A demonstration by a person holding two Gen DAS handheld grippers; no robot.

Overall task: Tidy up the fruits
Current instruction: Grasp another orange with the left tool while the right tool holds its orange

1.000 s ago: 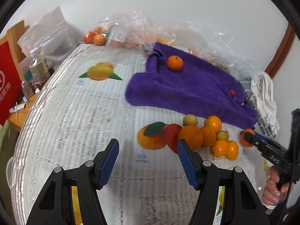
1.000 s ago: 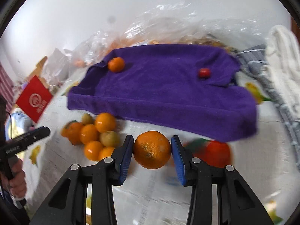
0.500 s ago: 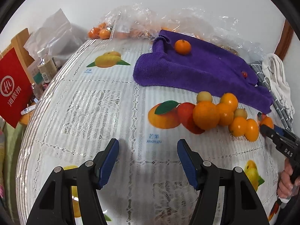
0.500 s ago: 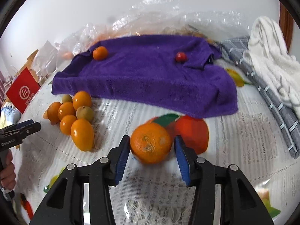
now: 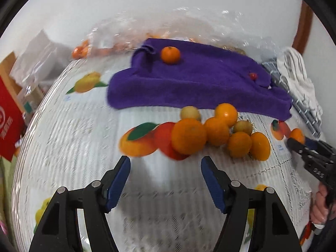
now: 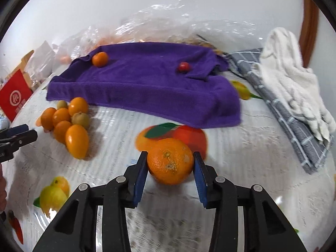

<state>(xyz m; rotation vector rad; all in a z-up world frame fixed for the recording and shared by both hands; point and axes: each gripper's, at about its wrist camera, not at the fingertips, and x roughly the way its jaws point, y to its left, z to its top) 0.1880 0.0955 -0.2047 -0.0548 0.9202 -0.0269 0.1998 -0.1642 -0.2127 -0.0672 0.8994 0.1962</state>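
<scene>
Right wrist view: tablecloth (image 6: pixel 241 168) carries a purple towel (image 6: pixel 147 84) with a mandarin (image 6: pixel 100 59) and a red berry (image 6: pixel 183 66) on it. Right gripper (image 6: pixel 170 169) jaws closing, pads against an orange (image 6: pixel 170 160); left gripper (image 5: pixel 166 180) jaws opening, nothing between, fruit pile (image 5: pixel 222 130) just beyond.

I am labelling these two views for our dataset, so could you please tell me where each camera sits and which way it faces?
Left wrist: on the left hand-held gripper, angled down at the fruit pile and purple towel; its own fingers show, jaws opening with nothing between them, and the other hand at right.
Right wrist: on the right hand-held gripper, angled down at the table; its pads flank a large orange, jaws closing.
Shared: towel, pile, small red fruit, and each sees the other gripper.
</scene>
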